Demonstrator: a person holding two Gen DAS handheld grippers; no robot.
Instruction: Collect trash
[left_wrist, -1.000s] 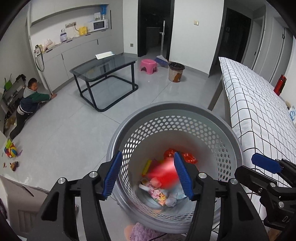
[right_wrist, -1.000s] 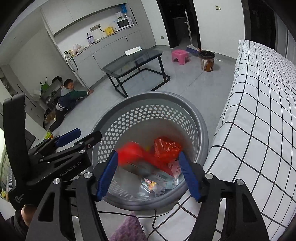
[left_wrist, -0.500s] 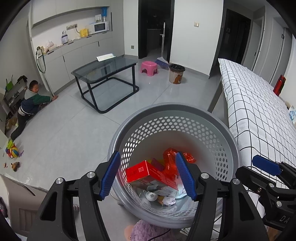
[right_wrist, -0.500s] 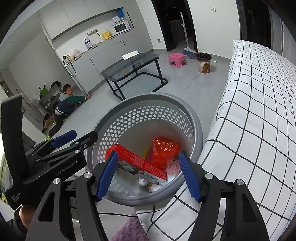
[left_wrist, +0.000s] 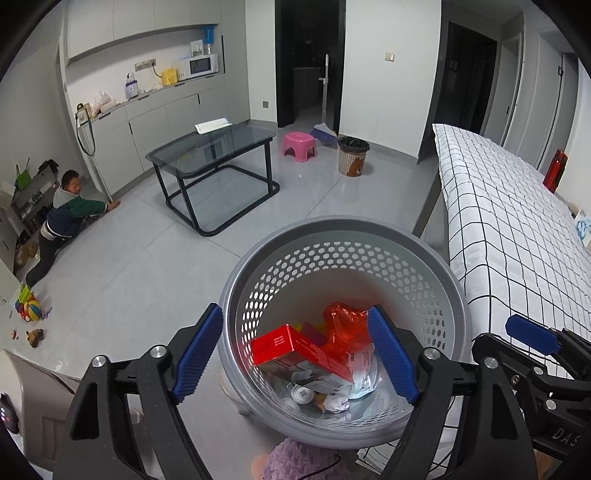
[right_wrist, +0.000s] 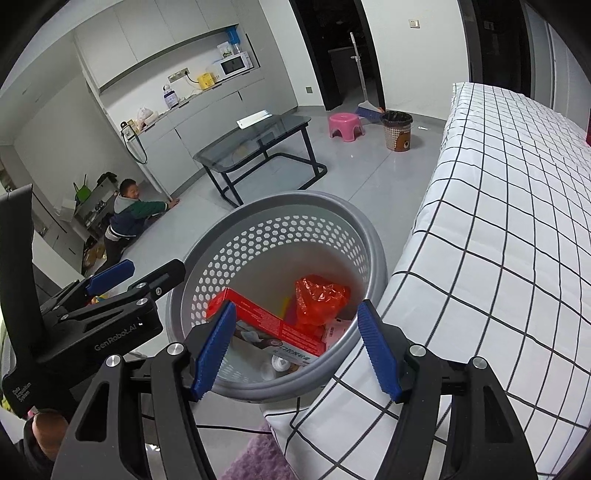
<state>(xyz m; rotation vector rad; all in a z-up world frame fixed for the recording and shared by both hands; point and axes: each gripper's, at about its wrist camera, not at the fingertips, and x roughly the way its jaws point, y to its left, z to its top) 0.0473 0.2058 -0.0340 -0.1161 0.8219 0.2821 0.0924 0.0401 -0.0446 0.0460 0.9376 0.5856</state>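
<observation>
As the left gripper (left_wrist: 295, 350) kept opening with nothing between its jaws, the red carton (left_wrist: 295, 349) it had dropped a second earlier lay settled in the grey perforated basket (left_wrist: 343, 236); the right gripper (right_wrist: 295, 345) hung open, empty

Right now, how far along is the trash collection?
Done: the red box, a red plastic bag and smaller wrappers lie inside the grey basket. In hand: nothing; the left gripper is opening with empty jaws above the basket, and the right gripper is open and empty. Left: no loose trash shows on the bed or nearby floor.
</observation>
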